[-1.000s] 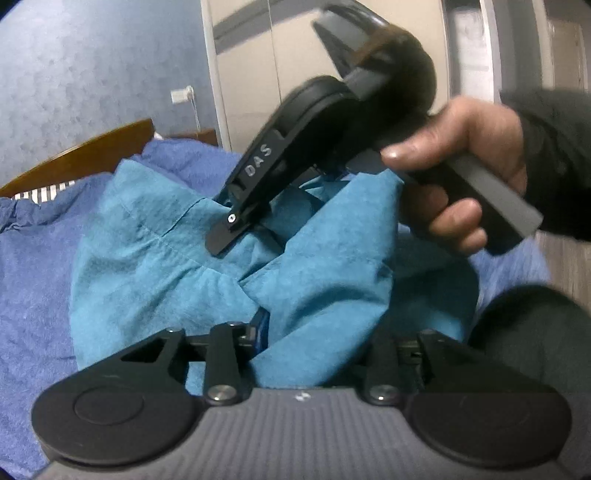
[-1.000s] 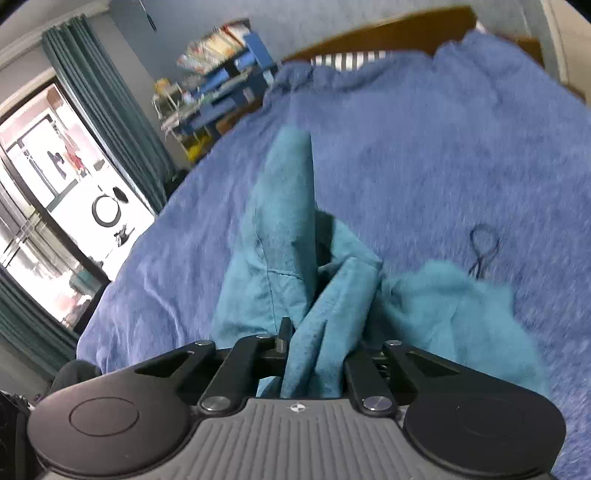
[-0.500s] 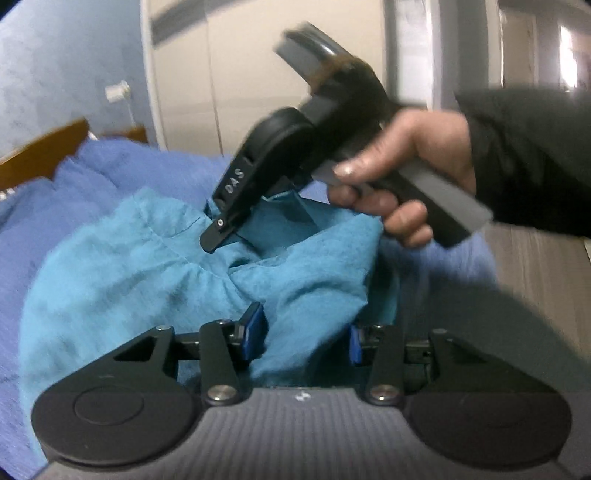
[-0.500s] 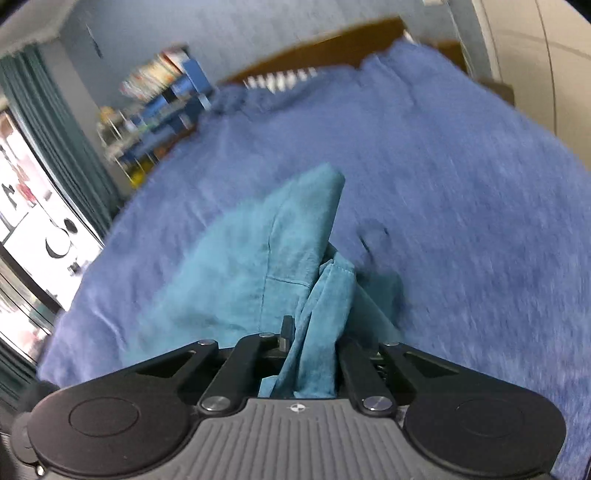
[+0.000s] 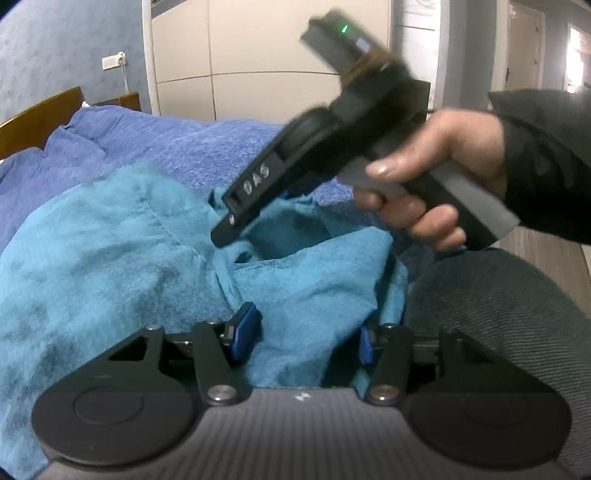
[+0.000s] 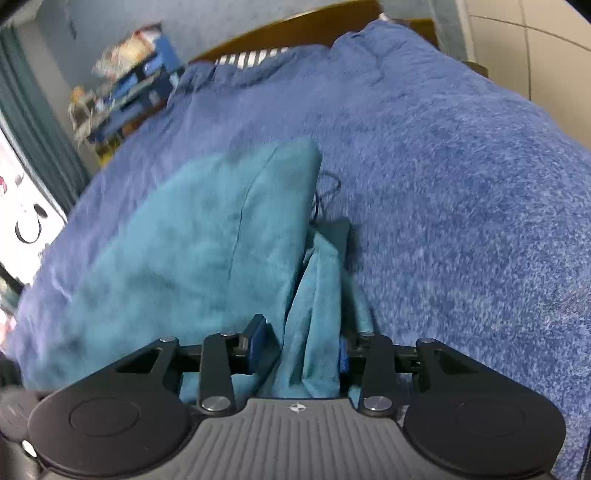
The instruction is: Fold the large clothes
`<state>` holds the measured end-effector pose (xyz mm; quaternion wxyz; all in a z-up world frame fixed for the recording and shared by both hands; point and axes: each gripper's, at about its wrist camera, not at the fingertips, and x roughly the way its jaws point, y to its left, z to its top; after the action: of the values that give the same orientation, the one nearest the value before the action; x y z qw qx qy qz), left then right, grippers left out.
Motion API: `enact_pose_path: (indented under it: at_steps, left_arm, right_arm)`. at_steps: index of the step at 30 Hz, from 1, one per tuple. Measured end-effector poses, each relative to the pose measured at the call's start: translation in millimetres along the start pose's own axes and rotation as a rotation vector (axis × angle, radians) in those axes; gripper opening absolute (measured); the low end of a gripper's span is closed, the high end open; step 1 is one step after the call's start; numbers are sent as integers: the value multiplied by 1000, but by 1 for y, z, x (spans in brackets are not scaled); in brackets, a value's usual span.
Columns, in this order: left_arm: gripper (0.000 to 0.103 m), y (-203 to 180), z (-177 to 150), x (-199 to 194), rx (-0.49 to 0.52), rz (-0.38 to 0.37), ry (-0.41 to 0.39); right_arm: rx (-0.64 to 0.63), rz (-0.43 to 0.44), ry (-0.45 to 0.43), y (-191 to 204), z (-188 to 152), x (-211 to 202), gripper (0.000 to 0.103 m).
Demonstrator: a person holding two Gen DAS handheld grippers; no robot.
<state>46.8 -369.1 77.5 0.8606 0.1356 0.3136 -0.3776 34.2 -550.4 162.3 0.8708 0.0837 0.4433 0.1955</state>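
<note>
A large teal garment (image 5: 110, 258) lies spread on a blue bedspread (image 5: 192, 144); it also shows in the right wrist view (image 6: 192, 251). My left gripper (image 5: 306, 332) has its jaws apart, with a fold of the teal cloth lying loosely between the blue pads (image 5: 245, 330). My right gripper (image 6: 303, 349) also has its jaws apart, with a bunched fold of the garment between them. In the left wrist view the right gripper (image 5: 225, 236), held in a hand, hovers just above the cloth.
A wooden headboard (image 6: 295, 33) stands at the far end of the bed. A thin black cord (image 6: 325, 192) lies on the bedspread (image 6: 461, 184) beside the garment. A cluttered shelf (image 6: 122, 92) and curtains stand at the left. A wardrobe (image 5: 240, 62) is behind the bed.
Both grippers' jaws have opened, letting go of the cloth. The garment has come down and now lies flatter and wider on the bed. The right gripper has moved rightward.
</note>
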Motion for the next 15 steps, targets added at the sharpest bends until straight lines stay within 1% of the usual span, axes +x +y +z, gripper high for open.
enact_pose_path:
  at_steps: [2,5,8,10,12,15]
  left_arm:
    - [52,2,1,-15,-5,-16,-22]
    - [53,7,-7,-53,-5,-26,-81]
    - [55,13,-17,-89,1,17,-133]
    - [57,16,-31,-114,-8,74,-157]
    - [58,20,-45,-133,-18,150,-172]
    - [58,20,-65,-154,-27,268,-157]
  right_arm:
    - [15,5,25,-6,2,8,41]
    - [53,20,60,-11,1,14,41]
    - [71,27,65,-13,-1,14,41]
    - [67,22,65,-11,-2,14,41]
    - [66,19,67,-8,-2,12,41]
    - [68,17,69,-7,-2,13,41]
